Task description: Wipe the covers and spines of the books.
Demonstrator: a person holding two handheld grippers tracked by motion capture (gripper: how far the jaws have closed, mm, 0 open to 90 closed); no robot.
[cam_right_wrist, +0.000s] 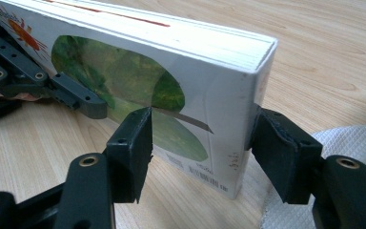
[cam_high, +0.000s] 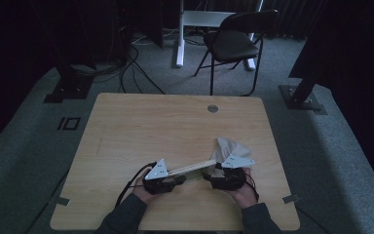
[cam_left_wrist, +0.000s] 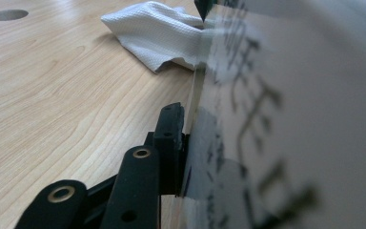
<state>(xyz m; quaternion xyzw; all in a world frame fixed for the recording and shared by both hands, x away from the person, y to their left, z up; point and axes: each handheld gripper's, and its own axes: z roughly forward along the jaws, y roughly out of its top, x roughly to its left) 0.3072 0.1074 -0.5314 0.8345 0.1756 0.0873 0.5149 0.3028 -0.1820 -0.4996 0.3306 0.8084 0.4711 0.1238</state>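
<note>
A thick white book [cam_high: 191, 168] with a green leaf picture on its cover [cam_right_wrist: 124, 67] stands on its edge at the near side of the wooden table [cam_high: 165, 126], spanning from one gripper to the other. My left gripper [cam_high: 179, 179] is shut on its left end; one black jaw presses flat on the cover [cam_left_wrist: 290, 119] and the other is hidden behind the book. My right gripper [cam_right_wrist: 200, 138] clasps the right end, with one pad on the cover and the other round the corner edge. A crumpled white cloth [cam_high: 227, 146] lies just behind the right gripper.
A round grommet hole [cam_high: 213, 108] sits near the table's far edge. A black folding chair [cam_high: 233, 41] and cables stand on the carpet beyond the table. The cloth [cam_right_wrist: 352, 138] lies under my right jaw.
</note>
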